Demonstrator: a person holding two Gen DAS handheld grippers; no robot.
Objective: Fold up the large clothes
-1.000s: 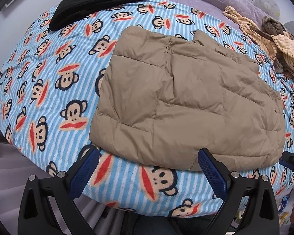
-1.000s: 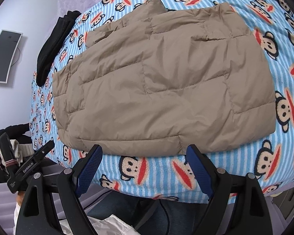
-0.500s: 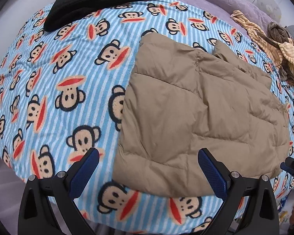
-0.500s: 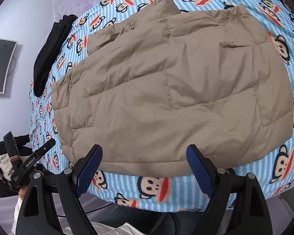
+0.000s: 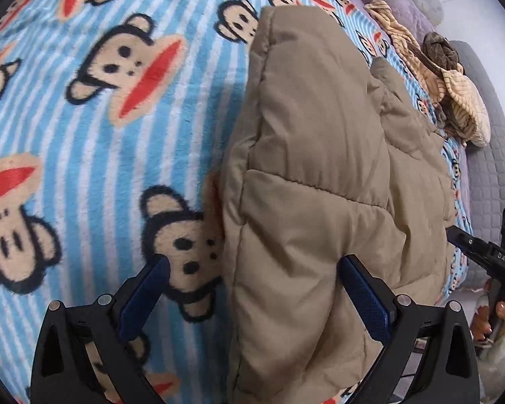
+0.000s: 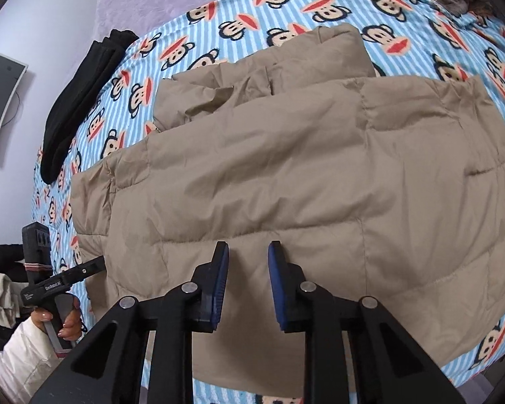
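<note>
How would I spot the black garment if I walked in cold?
Find the blanket with blue stripes and cartoon monkeys. At its edge beside the lilac wall, left of the tan jacket, lies the black garment, a folded strip and the only dark thing on the blanket.

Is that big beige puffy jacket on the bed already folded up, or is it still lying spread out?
Partly folded: the jacket lies flat on the monkey blanket, with another layer showing under its far edge.

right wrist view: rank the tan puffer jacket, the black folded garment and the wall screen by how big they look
1. tan puffer jacket, fills most of the frame, partly because it lies nearest the camera.
2. black folded garment, a long dark strip at the blanket's far left edge.
3. wall screen, cut by the image edge, so its rank against the garment is unsure.
</note>
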